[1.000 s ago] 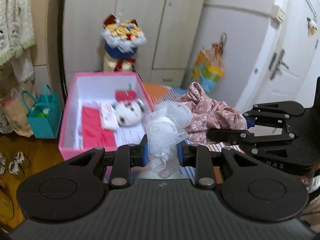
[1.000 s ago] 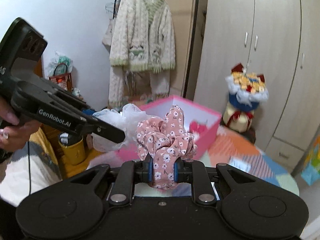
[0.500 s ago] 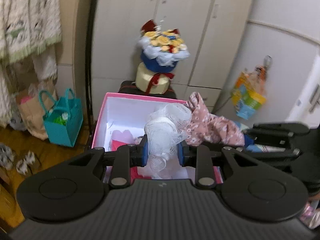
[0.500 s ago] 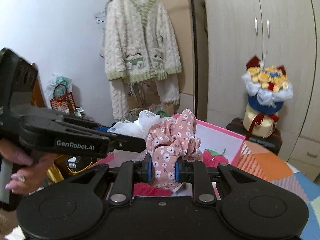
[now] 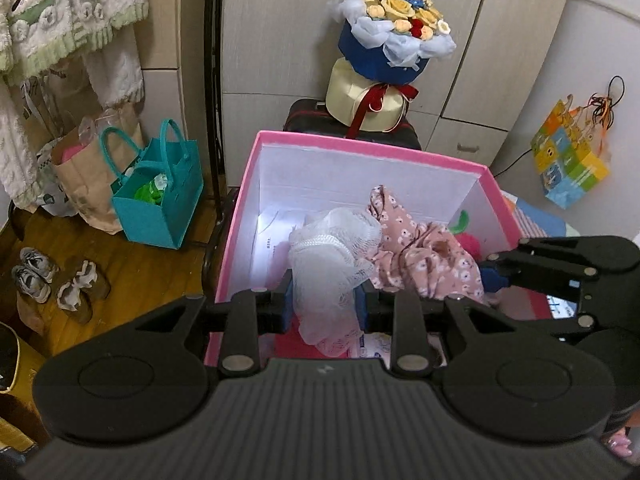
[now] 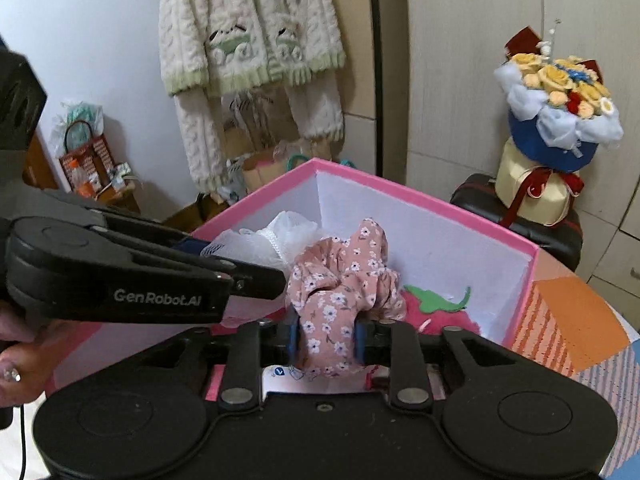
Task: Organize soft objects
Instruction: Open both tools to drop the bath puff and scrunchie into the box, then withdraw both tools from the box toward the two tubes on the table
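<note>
Held above the open pink cardboard box with white inner walls (image 5: 362, 148): a white mesh bath pouf (image 5: 332, 256), pinched between the narrow-set jaws of the left gripper (image 5: 324, 306), and a pink floral fabric scrunchie (image 6: 340, 280), clamped the same way in the right gripper (image 6: 326, 338). Both soft items inside the box's outline, side by side, pouf touching scrunchie in the left wrist view. Already lying on the box floor: a red plush strawberry with green felt leaves (image 6: 434, 306) in the right-hand corner, plus flat red and white items beneath the grippers, too hidden to identify. Height above the floor of the box hard to judge through the fisheye, possibly only just below rim level.

Release into the box apparently next. Risks from here: mesh strands snagging on a finger pad and riding back out on withdrawal; scrunchie folds catching likewise; the two tools, close together, knocking each other if opened at once; an item dropped from too high bouncing or draping over the pink rim instead of settling inside. Behind the box, a blue-wrapped bouquet of yellow paper roses (image 5: 394, 26), well apart.
</note>
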A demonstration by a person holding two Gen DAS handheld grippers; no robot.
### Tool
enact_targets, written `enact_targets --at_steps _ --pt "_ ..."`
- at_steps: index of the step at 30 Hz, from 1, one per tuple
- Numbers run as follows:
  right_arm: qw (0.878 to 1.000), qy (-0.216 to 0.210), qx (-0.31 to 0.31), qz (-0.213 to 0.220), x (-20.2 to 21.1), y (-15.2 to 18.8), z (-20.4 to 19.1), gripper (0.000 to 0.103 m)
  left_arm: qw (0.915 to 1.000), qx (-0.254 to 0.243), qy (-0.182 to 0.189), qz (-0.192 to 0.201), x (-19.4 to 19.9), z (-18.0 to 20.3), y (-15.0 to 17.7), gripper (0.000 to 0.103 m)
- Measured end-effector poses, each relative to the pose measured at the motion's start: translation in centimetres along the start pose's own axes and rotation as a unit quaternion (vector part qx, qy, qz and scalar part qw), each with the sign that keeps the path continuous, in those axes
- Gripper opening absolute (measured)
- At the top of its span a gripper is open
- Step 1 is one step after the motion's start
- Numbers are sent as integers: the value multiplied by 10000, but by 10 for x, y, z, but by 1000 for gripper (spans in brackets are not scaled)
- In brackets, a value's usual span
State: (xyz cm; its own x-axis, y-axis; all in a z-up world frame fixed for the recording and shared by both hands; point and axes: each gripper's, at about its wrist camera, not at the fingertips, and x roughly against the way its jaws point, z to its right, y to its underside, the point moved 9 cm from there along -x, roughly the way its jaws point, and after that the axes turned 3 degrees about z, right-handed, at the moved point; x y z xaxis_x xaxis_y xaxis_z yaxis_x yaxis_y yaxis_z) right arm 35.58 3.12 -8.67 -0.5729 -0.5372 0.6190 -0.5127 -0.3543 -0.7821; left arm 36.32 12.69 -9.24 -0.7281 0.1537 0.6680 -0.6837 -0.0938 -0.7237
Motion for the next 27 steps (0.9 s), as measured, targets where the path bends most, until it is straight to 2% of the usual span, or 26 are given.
enact_targets --at_steps 1,3,5,12,18,20,27 --pt "10000 -21 87 13 1 0 -3 42 10000 -22 -14 36 1 0 0 31" --pt "9995 25 295 113 3 0 -6 58 9998 -82 -70 193 5 0 -1 38" --pt "9986 131 470 220 10 1 -9 66 9989 -163 -153 407 13 0 -3 50" --pt "9957 240 655 606 50 5 -19 68 9940 -549 -177 925 55 9 0 62" --pt "9946 394 580 763 89 15 -25 68 9913 -905 -186 933 84 22 10 67" --pt "9944 463 592 747 101 19 -27 68 9908 -978 -123 931 93 26 13 72" --pt "9936 707 499 720 147 29 -28 69 9867 -1337 74 922 125 48 29 78"
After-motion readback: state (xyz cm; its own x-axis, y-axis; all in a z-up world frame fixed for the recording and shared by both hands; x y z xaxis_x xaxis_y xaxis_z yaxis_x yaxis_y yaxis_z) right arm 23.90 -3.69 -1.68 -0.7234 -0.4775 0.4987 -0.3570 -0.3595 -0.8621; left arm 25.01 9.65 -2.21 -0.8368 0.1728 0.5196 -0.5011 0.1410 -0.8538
